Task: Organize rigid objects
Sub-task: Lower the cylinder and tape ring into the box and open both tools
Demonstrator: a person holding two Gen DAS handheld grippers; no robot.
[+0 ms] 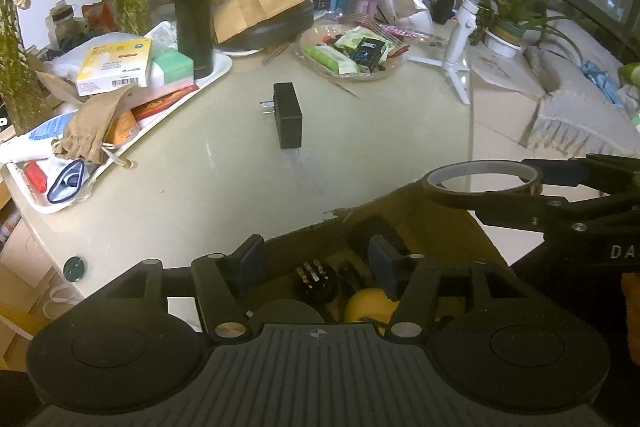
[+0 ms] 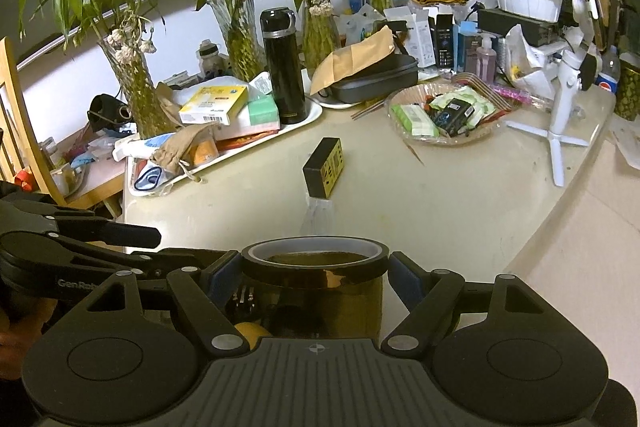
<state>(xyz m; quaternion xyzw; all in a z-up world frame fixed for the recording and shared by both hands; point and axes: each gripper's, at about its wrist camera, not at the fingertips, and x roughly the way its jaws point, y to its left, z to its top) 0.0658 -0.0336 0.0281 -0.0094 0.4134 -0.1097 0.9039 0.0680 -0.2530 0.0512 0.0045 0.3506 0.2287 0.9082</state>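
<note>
One tape roll (image 2: pixel 314 263), one black adapter (image 1: pixel 287 115), one cardboard box (image 1: pixel 404 223) — that was the count up front. The roll was a thin amber ring with a pale inner core, and the right tongs (image 2: pixel 314 273) had it pinched flat between blue pads, one on each side, jaws spread only as wide as the ring itself. It hung just above the box's open top, at the box's far edge.

From the left camera, the same roll (image 1: pixel 482 179) showed at the right, clamped in the right tongs over the box's far corner. The left tongs (image 1: pixel 316 263) sat about half open, holding nothing, tips poised over the box interior. Inside the box lay a round black plug with metal prongs (image 1: pixel 310 277), a yellow rounded thing (image 1: pixel 370 307), and another dark piece I couldn't make out.

The adapter was a matte rectangular block standing on the pale, glossy counter (image 1: pixel 192 187), well beyond the box; two metal prongs stuck out of its left face in the left view, while the right view showed a yellowish socket face (image 2: pixel 334 167).

Further back: one tall black cylindrical flask (image 1: pixel 194 11) upright on a white tray (image 1: pixel 218 67) stacked with small cartons, one shallow clear bowl (image 1: pixel 348 73) of packets, one white tripod (image 1: pixel 454 47), and several glass vases (image 2: pixel 234 23) of green stalks along the wall.
</note>
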